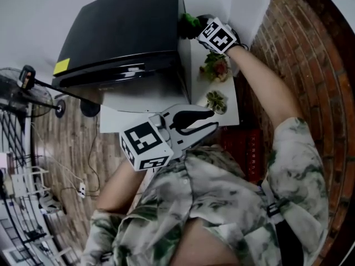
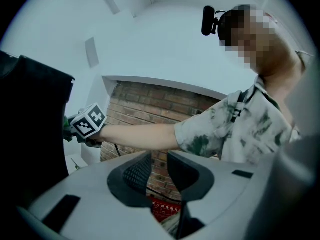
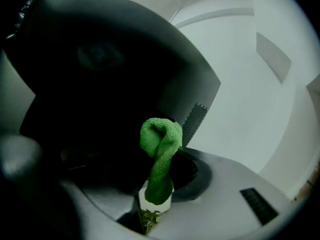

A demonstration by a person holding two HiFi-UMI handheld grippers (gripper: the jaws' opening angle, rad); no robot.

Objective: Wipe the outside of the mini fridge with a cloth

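The black mini fridge [image 1: 119, 32] stands at the upper left in the head view, its top facing me. My right gripper [image 1: 198, 29] is shut on a green cloth [image 1: 189, 21] and holds it against the fridge's upper right side edge. In the right gripper view the cloth [image 3: 161, 144] stands bunched up out of the jaws in front of the dark fridge wall [image 3: 100, 79]. My left gripper [image 1: 213, 121] hangs near my chest, open and empty. From the left gripper [image 2: 159, 168] I see the fridge [image 2: 30, 134] at the left edge.
A white ledge [image 1: 230, 112] to the right of the fridge carries two small potted plants [image 1: 215, 67]. A brick wall [image 1: 294, 43] closes the right side. A standing fan [image 1: 19, 96] and cables are on the wooden floor at left. A yellow sticker [image 1: 61, 66] marks the fridge top.
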